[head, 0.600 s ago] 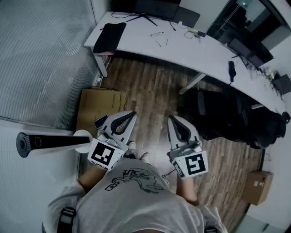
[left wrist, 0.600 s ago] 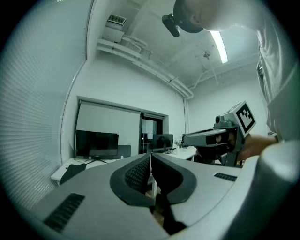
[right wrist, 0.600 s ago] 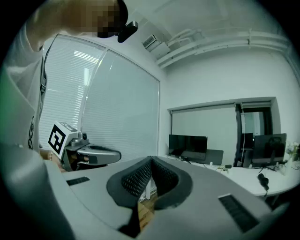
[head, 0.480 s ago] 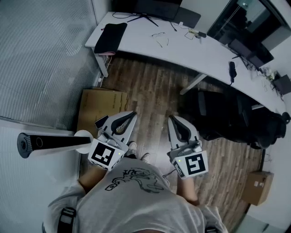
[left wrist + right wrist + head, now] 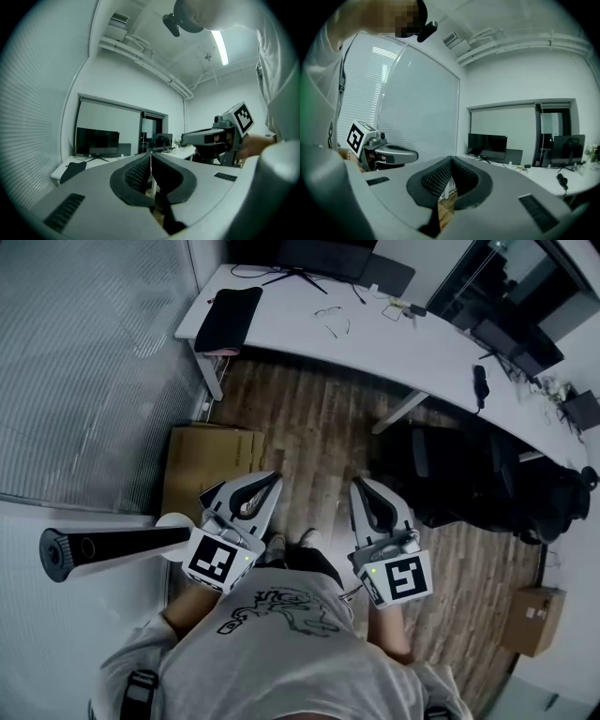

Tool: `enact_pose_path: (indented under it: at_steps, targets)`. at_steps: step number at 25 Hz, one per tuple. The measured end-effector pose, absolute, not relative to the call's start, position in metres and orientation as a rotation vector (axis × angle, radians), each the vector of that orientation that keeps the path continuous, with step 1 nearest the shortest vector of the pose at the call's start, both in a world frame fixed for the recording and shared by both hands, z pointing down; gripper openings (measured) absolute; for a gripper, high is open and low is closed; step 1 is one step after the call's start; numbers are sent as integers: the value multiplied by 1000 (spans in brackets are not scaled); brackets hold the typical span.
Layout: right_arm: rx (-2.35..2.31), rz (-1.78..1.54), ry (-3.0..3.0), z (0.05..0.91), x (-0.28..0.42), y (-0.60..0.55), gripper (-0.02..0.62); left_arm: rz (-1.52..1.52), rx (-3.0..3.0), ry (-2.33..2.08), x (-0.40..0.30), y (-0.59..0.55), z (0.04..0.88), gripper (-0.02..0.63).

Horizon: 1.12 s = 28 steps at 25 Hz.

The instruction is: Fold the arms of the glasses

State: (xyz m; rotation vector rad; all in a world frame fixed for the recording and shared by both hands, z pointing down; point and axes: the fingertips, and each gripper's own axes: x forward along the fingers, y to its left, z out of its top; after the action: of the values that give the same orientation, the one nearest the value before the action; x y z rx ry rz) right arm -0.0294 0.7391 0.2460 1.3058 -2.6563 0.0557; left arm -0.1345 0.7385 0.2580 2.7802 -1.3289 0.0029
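The glasses [image 5: 329, 319], a thin wire frame, lie far away on the white desk [image 5: 412, 345]. I cannot tell from here how their arms stand. Both grippers are held close to the person's body, well short of the desk and above the wooden floor. My left gripper [image 5: 272, 478] is shut, its dark pads meeting with nothing between them [image 5: 151, 155]. My right gripper [image 5: 360, 486] is also shut and empty [image 5: 450, 160]. Each gripper shows in the other's view: the right gripper [image 5: 212, 138] and the left gripper [image 5: 389, 154].
A black pad [image 5: 228, 317] and a monitor [image 5: 319, 257] are on the desk. A cardboard box [image 5: 212, 461] lies on the floor ahead left, a black office chair [image 5: 448, 474] ahead right, another box [image 5: 531, 620] at far right. A black cylinder [image 5: 105, 546] juts in beside the left gripper.
Both grippers sit slightly lower in the head view and the person's feet have shifted. The jaws have stayed shut.
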Motion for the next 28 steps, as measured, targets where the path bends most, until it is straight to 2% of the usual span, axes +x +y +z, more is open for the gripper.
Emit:
enact_pose_path:
  at_steps: [10,28]
  targets:
    - [1307,78,-2659,260,-28,711,9,67,2730,-1307,-133,710,278,23]
    - [1342,101,-2664,255,33,580,9,112,2744,-1287,-77,578,267,23]
